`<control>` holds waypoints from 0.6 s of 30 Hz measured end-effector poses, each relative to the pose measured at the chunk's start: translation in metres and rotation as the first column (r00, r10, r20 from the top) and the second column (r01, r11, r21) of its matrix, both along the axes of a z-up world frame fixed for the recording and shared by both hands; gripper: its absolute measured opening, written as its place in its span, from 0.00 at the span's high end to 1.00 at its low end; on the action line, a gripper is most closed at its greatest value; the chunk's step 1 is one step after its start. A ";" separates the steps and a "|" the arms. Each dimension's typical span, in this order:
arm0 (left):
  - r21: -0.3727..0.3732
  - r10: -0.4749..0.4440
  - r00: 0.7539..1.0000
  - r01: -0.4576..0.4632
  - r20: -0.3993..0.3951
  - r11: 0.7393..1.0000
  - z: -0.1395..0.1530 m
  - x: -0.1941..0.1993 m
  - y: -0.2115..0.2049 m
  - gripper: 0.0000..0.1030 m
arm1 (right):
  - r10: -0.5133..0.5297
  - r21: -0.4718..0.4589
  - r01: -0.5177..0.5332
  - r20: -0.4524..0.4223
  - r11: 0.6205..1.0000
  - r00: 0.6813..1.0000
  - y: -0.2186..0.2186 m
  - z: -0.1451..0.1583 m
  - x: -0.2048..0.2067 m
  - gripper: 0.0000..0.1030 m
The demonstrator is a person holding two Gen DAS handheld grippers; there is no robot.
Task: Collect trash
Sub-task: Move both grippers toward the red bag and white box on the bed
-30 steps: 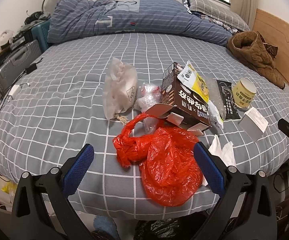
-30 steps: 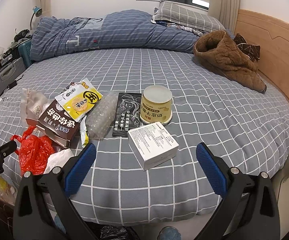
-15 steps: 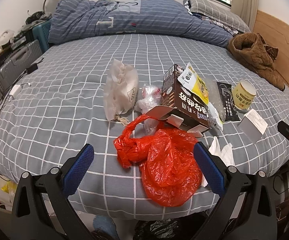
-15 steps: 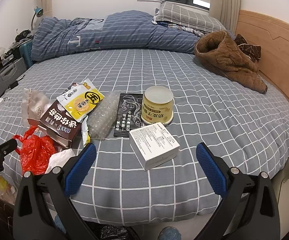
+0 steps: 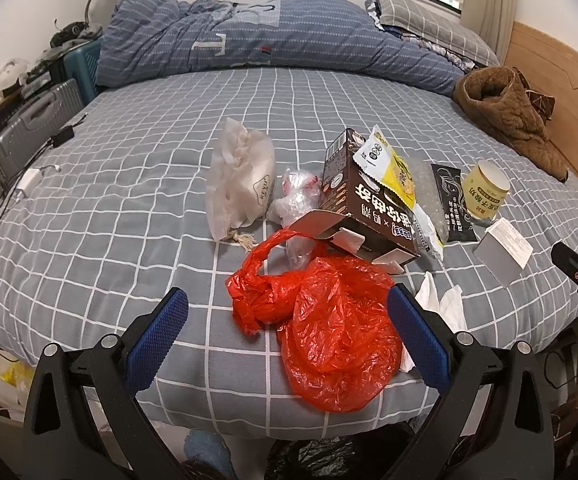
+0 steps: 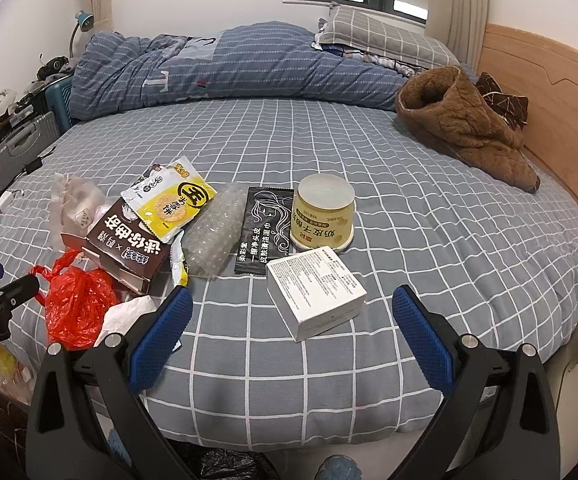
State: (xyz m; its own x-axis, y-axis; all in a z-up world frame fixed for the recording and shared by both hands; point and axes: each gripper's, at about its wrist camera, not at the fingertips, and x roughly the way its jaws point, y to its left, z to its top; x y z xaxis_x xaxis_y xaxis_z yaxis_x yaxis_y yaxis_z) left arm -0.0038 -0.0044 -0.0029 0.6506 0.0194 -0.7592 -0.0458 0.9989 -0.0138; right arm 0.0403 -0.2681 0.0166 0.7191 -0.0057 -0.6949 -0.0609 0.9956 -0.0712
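Both the left claw [image 5: 287, 330] and the right claw [image 6: 293, 334] gape wide, holding nothing. A pale pouch [image 5: 241, 184] at 11 o'clock reads "KEYU". Only the right view shows the white box [image 6: 315, 292] top's fine print, unreadable.

Black gripper [image 5: 287, 334] arms, blue pads [image 5: 157, 338] (silver screws)

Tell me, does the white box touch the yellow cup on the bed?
Cannot tell. In the right wrist view the white box has its far corner right at the base of the yellow cup, overlapping it, so neither contact nor gap shows plainly.
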 end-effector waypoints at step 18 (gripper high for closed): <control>0.004 -0.006 1.000 0.006 0.008 1.000 0.002 -0.001 -0.002 0.06 | 0.010 0.005 -0.010 0.006 1.000 1.000 0.001 0.000 -0.001 0.07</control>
